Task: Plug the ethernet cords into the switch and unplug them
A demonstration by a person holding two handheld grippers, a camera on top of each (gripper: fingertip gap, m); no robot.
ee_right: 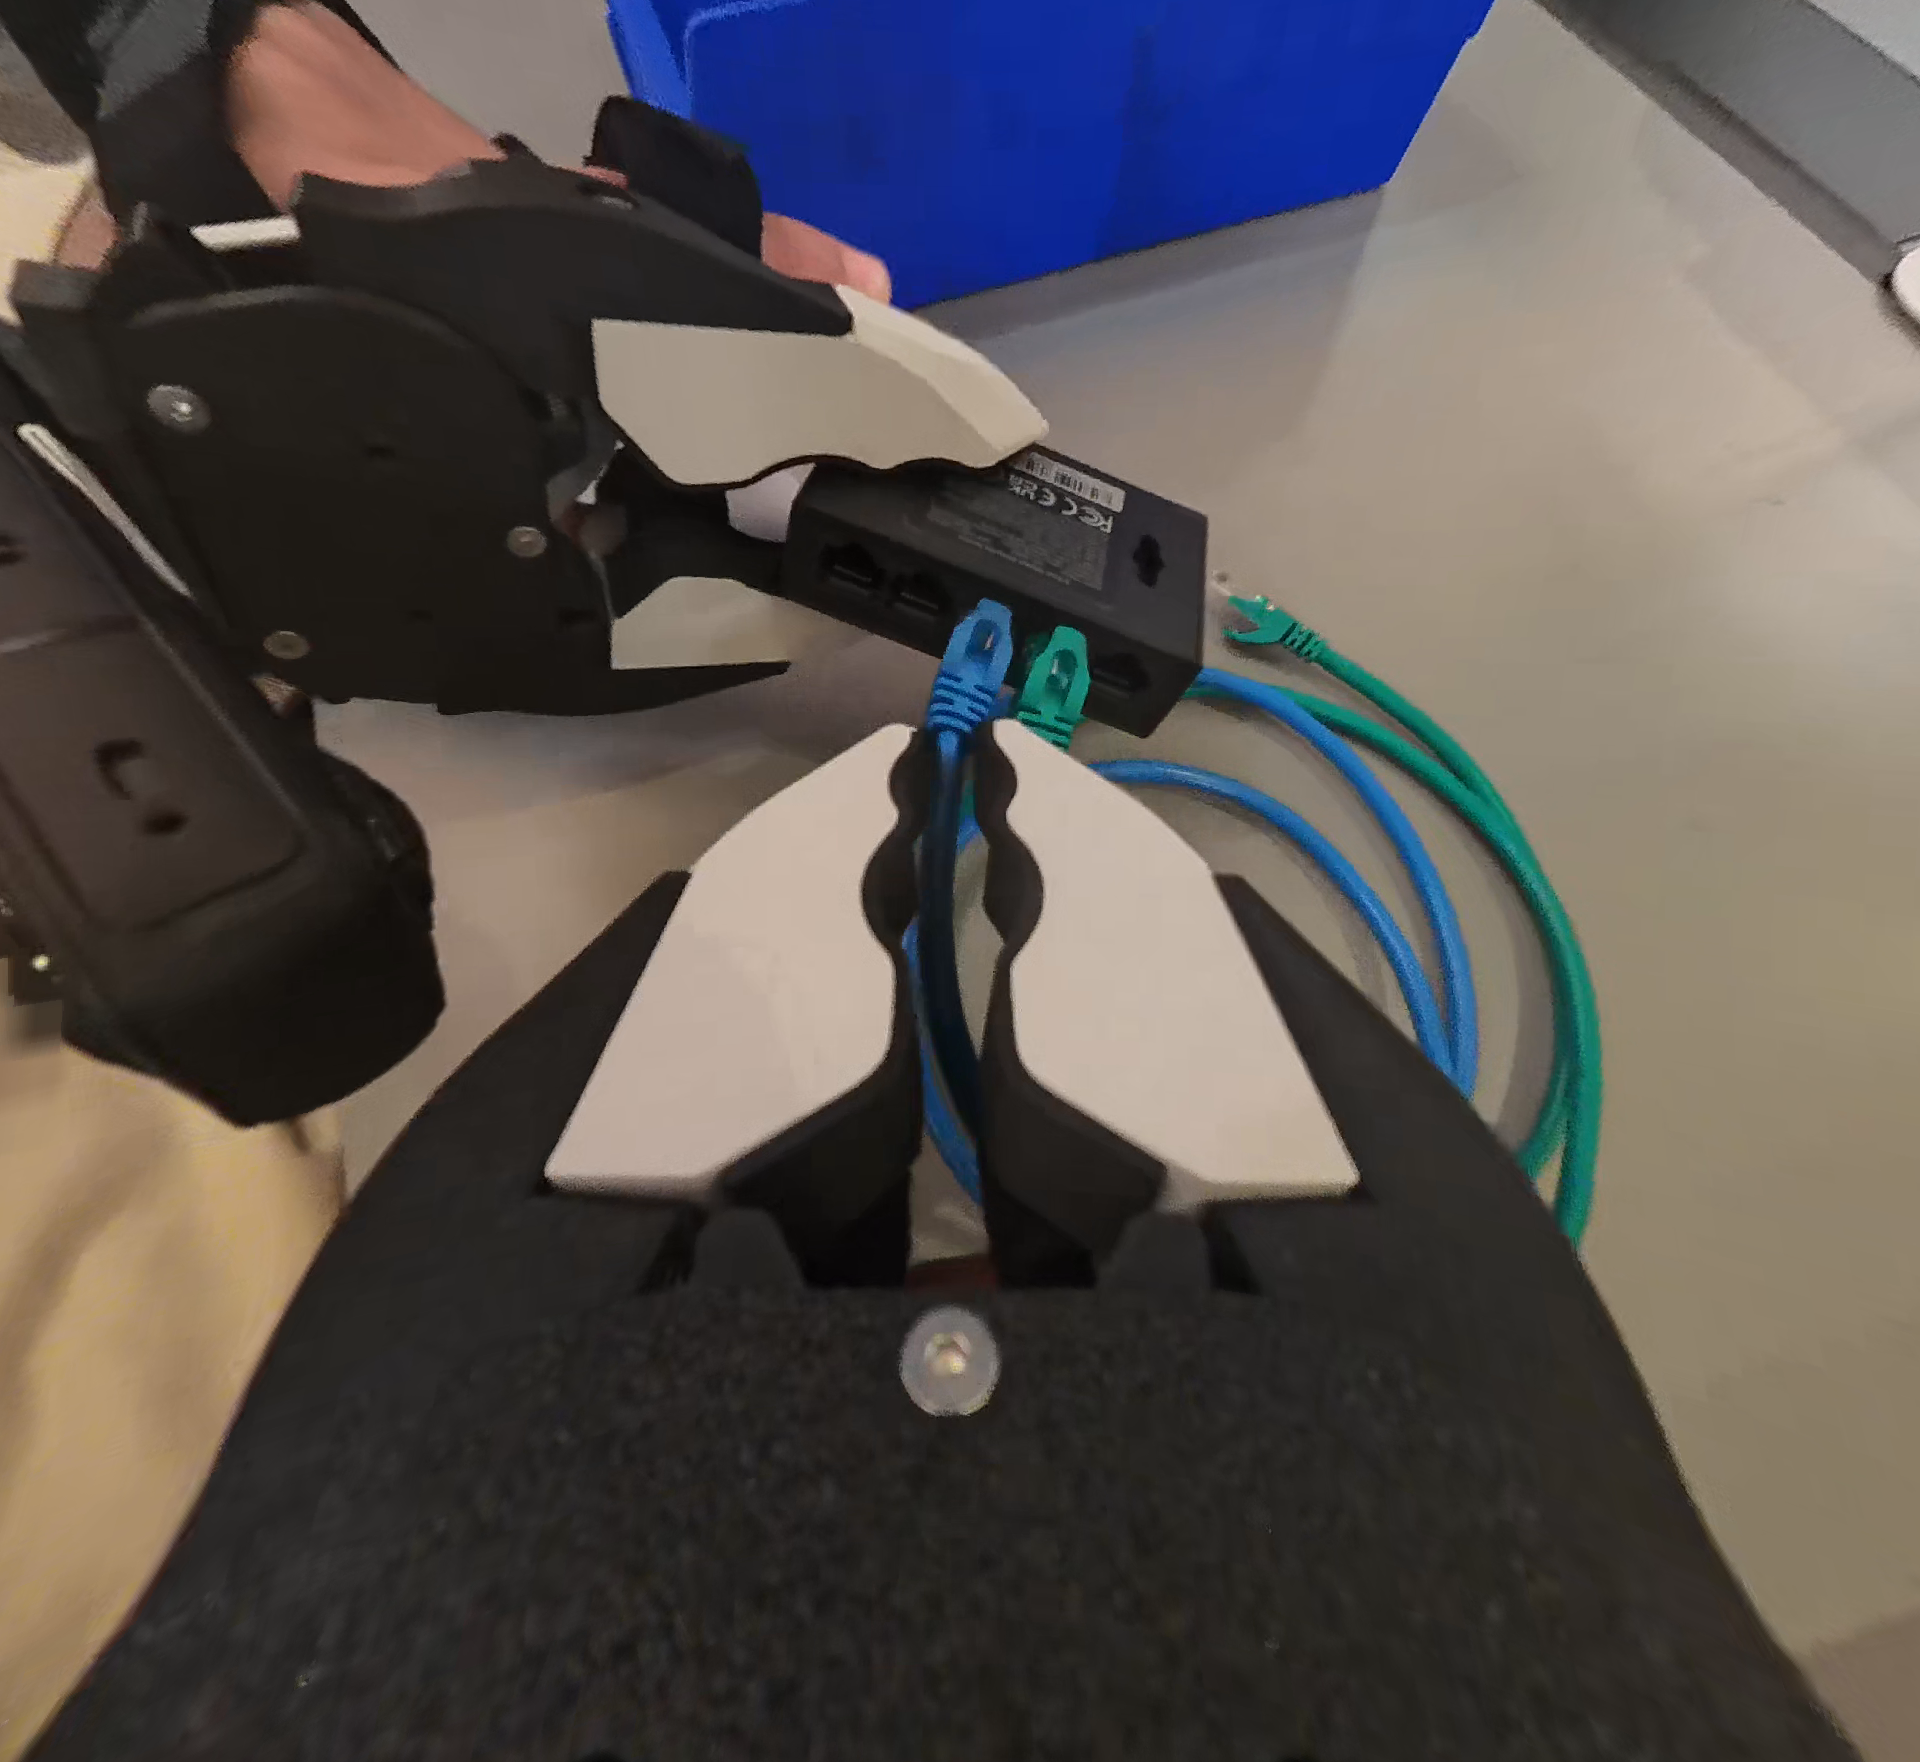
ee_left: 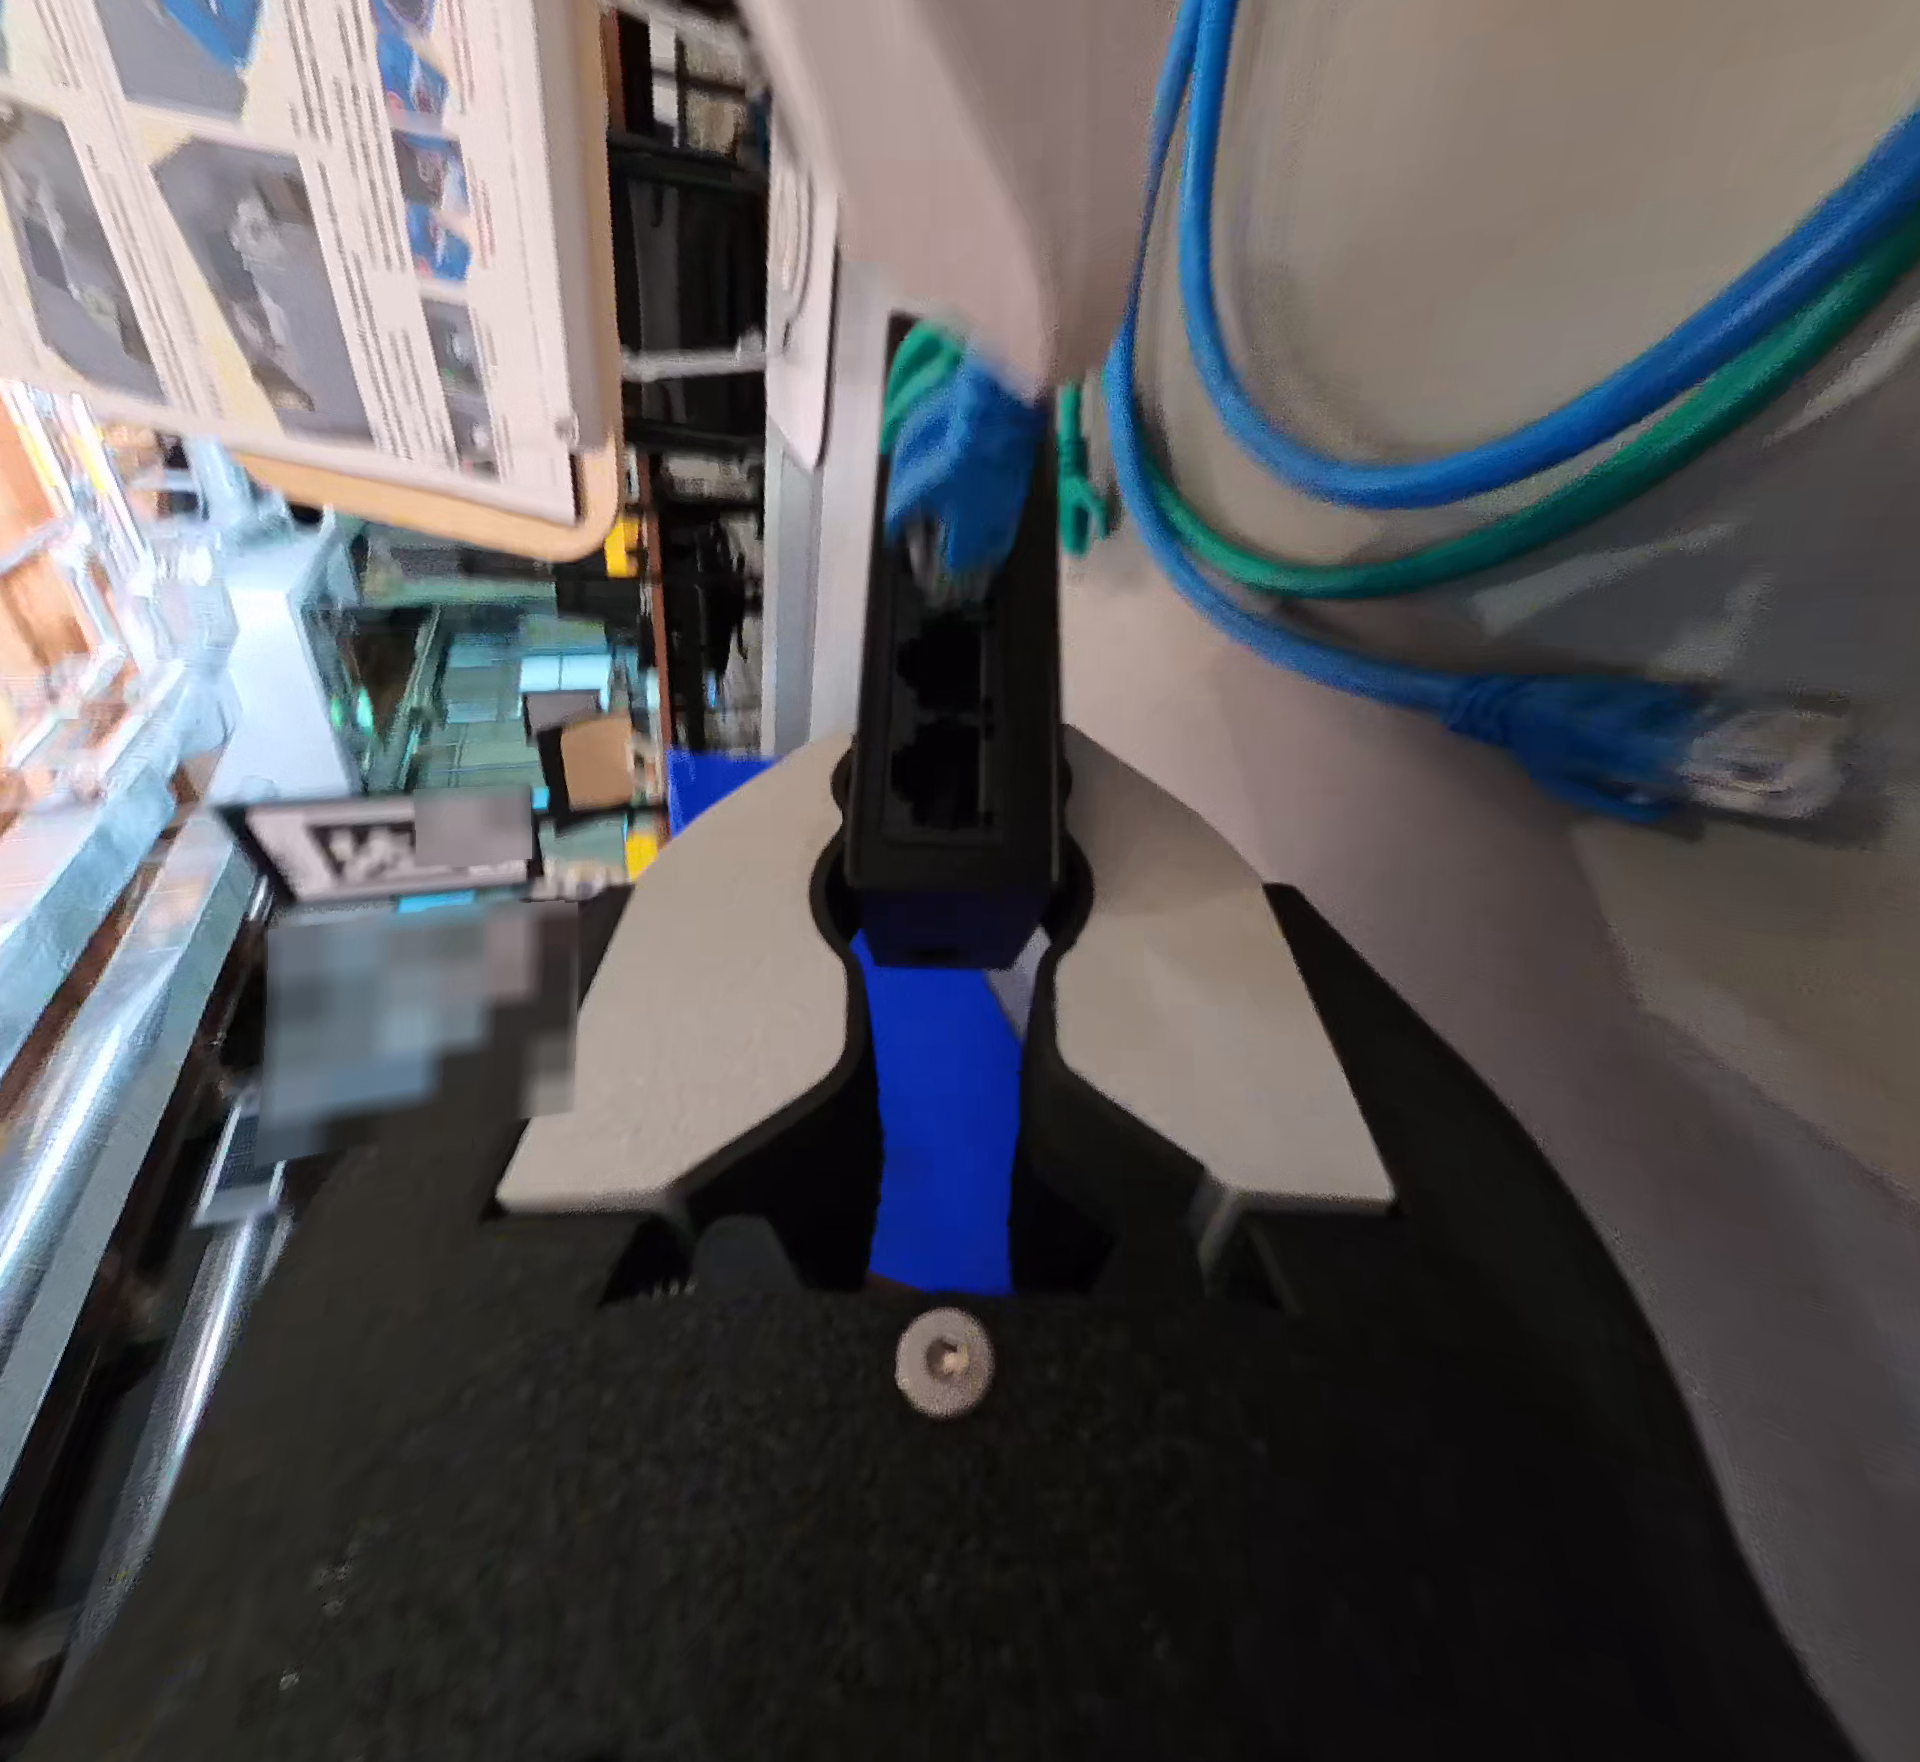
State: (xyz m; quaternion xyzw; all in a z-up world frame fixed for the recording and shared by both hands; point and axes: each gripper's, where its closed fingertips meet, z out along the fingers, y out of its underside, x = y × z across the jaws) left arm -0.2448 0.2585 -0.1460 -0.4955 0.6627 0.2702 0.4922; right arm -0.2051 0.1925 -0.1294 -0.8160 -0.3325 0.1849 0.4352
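My left gripper [ee_left: 956, 777] is shut on one end of the black switch [ee_left: 961, 673], held with its ports facing my right gripper. It also shows in the right wrist view [ee_right: 894, 559], gripping the switch [ee_right: 1039, 559]. My right gripper [ee_right: 951, 736] is shut on the blue cord [ee_right: 945, 881] just behind its plug [ee_right: 971, 663], whose tip sits in a middle port; how deep, I cannot tell. A green plug [ee_right: 1055, 673] sits in the port beside it. The blue plug [ee_left: 956, 476] looks blurred in the left wrist view.
A blue bin [ee_right: 1039, 102] stands behind the switch on the grey table [ee_right: 1403, 382]. Blue and green cords loop on the table to the right [ee_right: 1455, 933], with a loose green plug [ee_right: 1262, 619] and a loose blue plug [ee_left: 1662, 756]. A person's hand [ee_right: 343, 102] holds the left gripper.
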